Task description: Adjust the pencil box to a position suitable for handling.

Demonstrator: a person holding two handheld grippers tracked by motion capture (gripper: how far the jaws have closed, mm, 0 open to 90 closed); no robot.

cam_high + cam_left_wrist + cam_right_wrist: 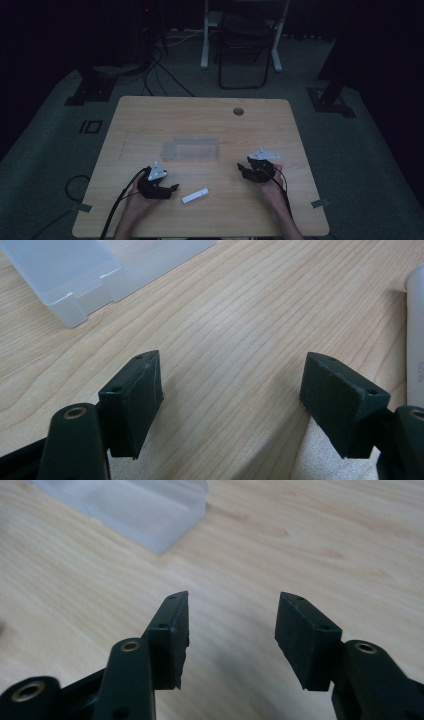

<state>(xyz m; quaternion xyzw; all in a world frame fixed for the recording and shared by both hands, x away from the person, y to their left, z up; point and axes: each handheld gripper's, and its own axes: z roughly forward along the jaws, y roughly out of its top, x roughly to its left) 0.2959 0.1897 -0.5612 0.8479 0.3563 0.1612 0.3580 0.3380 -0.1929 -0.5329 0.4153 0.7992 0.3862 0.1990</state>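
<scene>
Table [150, 112]: pale wood-grain top with rounded corners and a round cable hole [238, 111] near its far edge; the room around it is dim.
Clear box [191, 149]: frosted, see-through plastic, long and flat, lying mid-table; hard to make out in the high view. In the left gripper view a stepped tab shows on its end, and its far part is cut off at the top edge.
White stick [195, 195]: short, smooth, rounded bar lying slantwise near the front edge, just beside the left gripper, not touching it. In the left gripper view a slice of it shows at the right border, with small grey print too blurred to read.
Left gripper [159, 189]: black body, grey three-cornered plate on top, cable trailing toward the front-left corner. Its jaws are spread wide with bare wood between them; the pads [135, 395] are matte, blocky and wedge-shaped.
Right gripper [252, 170]: near the right edge, jaws about half spread, nothing between them; pads [172, 635] look rubbery and chipped at the edges.
</scene>
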